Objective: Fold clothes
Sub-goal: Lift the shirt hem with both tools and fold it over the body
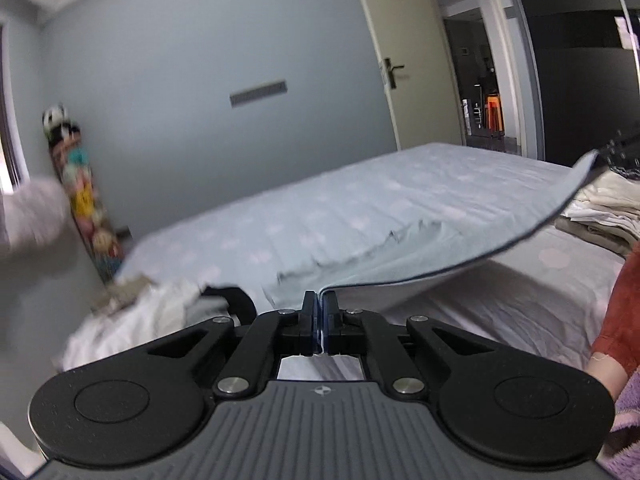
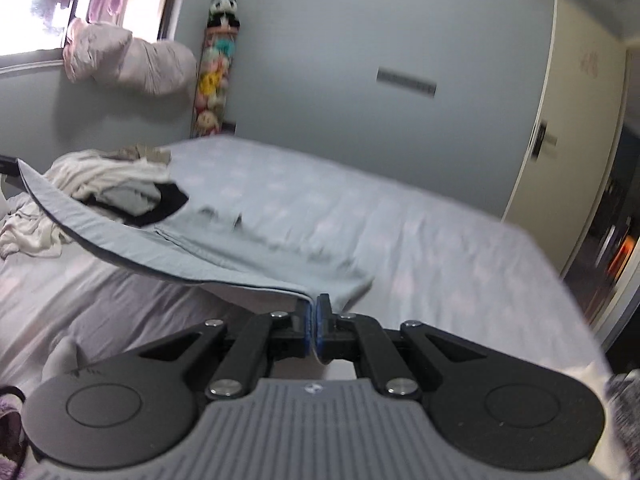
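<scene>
Pinching one corner each, the two hand-held grippers hold a pale blue garment of thin cloth with a dark piped hem [image 1: 400,240] up over the bed with its light dotted sheet [image 1: 540,280]. The left gripper [image 1: 319,300] has its black fingers pressed together on the hem, a sliver of cloth showing between the blue pads. The right gripper [image 2: 313,304] is clamped the same way on the other corner. Between them the hem sags in a long curve above the bed, and the far part of the garment still lies on the sheet, blurred.

Taking the bed as landmark: a heap of loose white and beige clothes with a black piece [image 2: 112,184] lies on it at the left gripper's side, near the window wall. A stack of folded cream and tan clothes [image 1: 600,208] sits on it at the right gripper's side. Beyond its far corner a tall tube of colourful plush toys topped by a panda [image 2: 216,68] leans on the grey-blue wall [image 1: 200,60]. Past its other far end stands a cream door with a dark handle [image 1: 400,40]. A rust-red sleeve [image 1: 620,312] shows at the near edge in the left wrist view.
</scene>
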`<state>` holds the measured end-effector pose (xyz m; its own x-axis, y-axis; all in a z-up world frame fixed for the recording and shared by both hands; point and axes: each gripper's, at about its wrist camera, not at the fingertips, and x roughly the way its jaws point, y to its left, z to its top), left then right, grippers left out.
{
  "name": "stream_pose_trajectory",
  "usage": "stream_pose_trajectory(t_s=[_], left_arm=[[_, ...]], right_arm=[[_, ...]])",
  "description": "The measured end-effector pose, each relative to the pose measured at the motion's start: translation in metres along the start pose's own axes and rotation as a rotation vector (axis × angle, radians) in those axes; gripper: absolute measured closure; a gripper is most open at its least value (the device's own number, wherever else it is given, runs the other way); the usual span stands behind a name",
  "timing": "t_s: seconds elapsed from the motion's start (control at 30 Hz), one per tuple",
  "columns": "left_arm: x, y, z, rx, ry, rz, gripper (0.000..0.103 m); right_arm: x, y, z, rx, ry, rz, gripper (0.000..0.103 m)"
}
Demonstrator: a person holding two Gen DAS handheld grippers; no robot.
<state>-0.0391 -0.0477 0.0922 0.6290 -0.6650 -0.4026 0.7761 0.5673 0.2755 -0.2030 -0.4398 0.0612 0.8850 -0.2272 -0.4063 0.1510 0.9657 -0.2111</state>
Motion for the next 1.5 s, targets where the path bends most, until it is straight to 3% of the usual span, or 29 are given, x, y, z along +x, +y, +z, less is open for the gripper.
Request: stream_pose_trajectory(t_s=[0.33,0.47,0.67,0.8,1.0,1.5], left_arm=[[-0.056,-0.013,0.03,0.154,-0.038,-0.042,0.102],[-0.086,-0.015,0.034,0.156,-0.076,-0.059,0.102],[-0.086,-0.019,0.039,0.183,-0.078,-0.055,0.102],[-0.065,-0.018,0.024,0.163,-0.001,-0.076,0.102],[-0.002,-0.012,0.013,0.136,0.081,-0.107,0.102],[0.151,0.009,0.019,0.238,0.252,-0.115,0.102]], right_arm=[[-0.067,-0.002,0.023,-0.061,-0.05,-0.01,0.1],[-0.106,0.002,0.02,-0.076,-0.072,-0.018,0.1],[-0.138,0.008,0.024,-0.089,-0.105,-0.024,0.1],[-0.116,0.007,0.018,-0.084,-0.049,0.006,0.1],[-0.061,-0.001,0.007,-0.06,0.049,0.044,0.1],[0.117,-0.038,0.02,-0.081,0.227,0.09,0.1]])
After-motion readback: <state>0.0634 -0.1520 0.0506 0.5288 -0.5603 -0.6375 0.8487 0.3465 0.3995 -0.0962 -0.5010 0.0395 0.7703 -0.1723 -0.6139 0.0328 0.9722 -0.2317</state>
